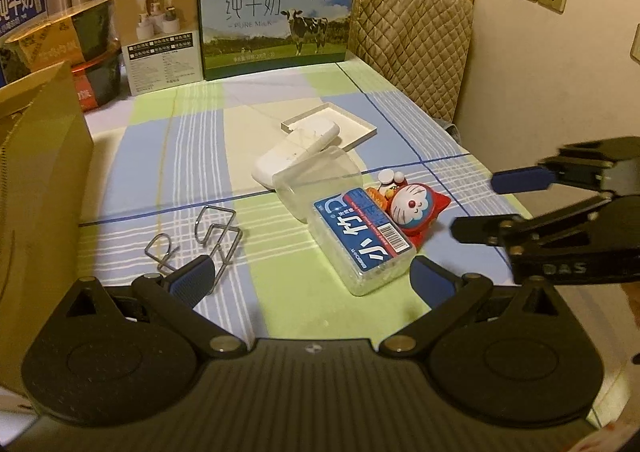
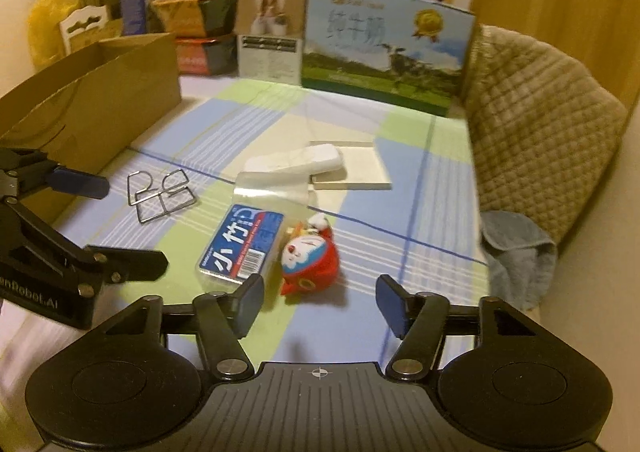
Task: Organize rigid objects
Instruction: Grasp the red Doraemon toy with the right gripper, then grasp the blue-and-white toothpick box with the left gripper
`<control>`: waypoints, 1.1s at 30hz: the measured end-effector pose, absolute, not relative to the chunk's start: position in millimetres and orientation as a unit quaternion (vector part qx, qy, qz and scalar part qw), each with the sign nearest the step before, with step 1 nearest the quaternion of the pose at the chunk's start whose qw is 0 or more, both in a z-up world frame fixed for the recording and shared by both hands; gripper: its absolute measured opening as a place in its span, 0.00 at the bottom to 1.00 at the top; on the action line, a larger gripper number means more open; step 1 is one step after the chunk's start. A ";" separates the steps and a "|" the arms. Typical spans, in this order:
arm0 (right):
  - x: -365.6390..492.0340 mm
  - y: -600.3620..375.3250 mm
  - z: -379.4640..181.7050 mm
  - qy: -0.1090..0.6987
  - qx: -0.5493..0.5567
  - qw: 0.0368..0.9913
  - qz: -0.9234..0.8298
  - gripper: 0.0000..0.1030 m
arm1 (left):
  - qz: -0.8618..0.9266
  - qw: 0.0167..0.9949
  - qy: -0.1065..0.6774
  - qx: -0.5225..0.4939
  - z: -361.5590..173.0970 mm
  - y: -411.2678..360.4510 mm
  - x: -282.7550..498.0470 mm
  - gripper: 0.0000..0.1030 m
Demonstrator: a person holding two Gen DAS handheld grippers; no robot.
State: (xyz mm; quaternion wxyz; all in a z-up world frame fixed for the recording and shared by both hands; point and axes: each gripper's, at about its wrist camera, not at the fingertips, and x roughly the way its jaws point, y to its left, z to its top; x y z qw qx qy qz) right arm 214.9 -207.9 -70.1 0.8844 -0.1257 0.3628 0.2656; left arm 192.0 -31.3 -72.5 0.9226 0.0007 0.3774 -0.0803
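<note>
A clear plastic box with a blue label (image 1: 360, 240) (image 2: 240, 240) lies on the checked tablecloth, touching a red cat-robot toy (image 1: 412, 207) (image 2: 308, 256). A bent wire puzzle (image 1: 200, 240) (image 2: 160, 191) lies to their left. Behind them a white oblong case (image 1: 296, 149) (image 2: 296, 161) leans on a shallow white tray (image 1: 352, 123) (image 2: 356, 167). My left gripper (image 1: 310, 276) (image 2: 118, 223) is open just short of the labelled box, with the wire puzzle by its left finger. My right gripper (image 2: 322, 302) (image 1: 494, 203) is open and holds nothing, with the toy just ahead of its left finger.
An open cardboard box (image 1: 40, 191) (image 2: 92, 111) stands along the table's left side. Milk cartons and other boxes (image 1: 276, 19) (image 2: 384, 47) line the far edge. A quilted chair back (image 1: 412, 39) and a grey towel (image 2: 520, 252) are at the right edge.
</note>
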 end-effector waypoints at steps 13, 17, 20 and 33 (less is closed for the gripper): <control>259.4 -186.9 -108.6 0.391 -0.138 0.869 0.270 0.48 | -0.087 0.920 0.383 -0.008 -88.3 -25.7 202.8 0.99; 262.7 -191.1 -109.9 0.389 -0.124 0.873 0.268 0.41 | -0.090 0.919 0.383 -0.014 -91.0 -27.8 205.3 0.99; 261.9 -203.1 -106.3 0.392 -0.091 0.880 0.252 0.41 | -0.094 0.918 0.384 -0.018 -93.3 -32.4 209.5 0.99; 237.3 -258.2 -93.7 0.408 -0.033 0.893 0.185 0.41 | -0.077 0.918 0.389 -0.033 -112.7 -76.1 246.6 0.82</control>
